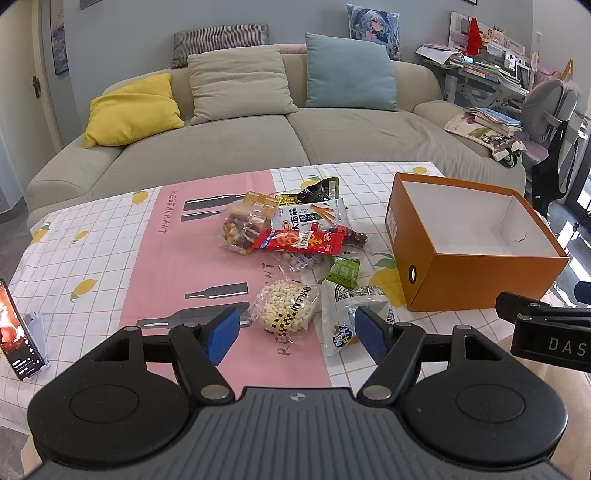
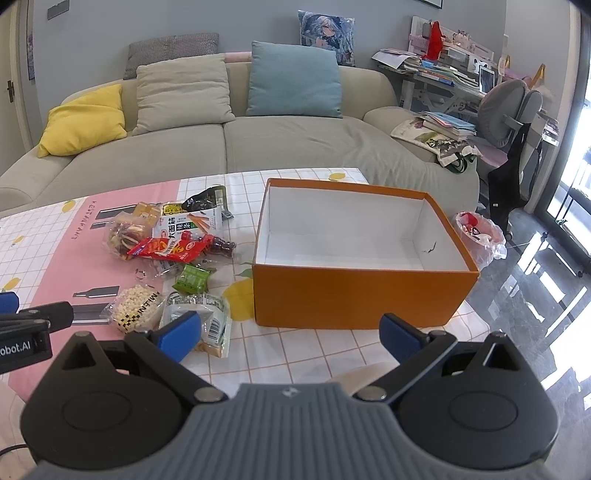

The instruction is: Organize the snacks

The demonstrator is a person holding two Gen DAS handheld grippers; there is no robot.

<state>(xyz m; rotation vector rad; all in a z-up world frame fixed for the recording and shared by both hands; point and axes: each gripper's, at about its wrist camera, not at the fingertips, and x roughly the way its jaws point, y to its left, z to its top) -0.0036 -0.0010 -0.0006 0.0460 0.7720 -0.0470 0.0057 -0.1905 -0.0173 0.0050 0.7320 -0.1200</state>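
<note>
Left gripper (image 1: 295,332) and right gripper (image 2: 291,332) both spread, holding nothing; I'd pinch the white pellet bag (image 1: 284,308) by its edge, then lift toward the orange box (image 1: 476,273)

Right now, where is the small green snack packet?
The small green snack packet lies on the tablecloth, left of the orange box, just below the red packet.

Beige sofa (image 2: 258,147) against blue-grey wall (image 2: 240,22), with yellow cushion (image 2: 83,120), beige cushion (image 2: 183,96) and teal cushion (image 2: 293,79). Cluttered desk (image 2: 439,77) and grey chair (image 2: 509,107) beyond; glossy floor (image 2: 535,295) reflecting daylight.
</note>
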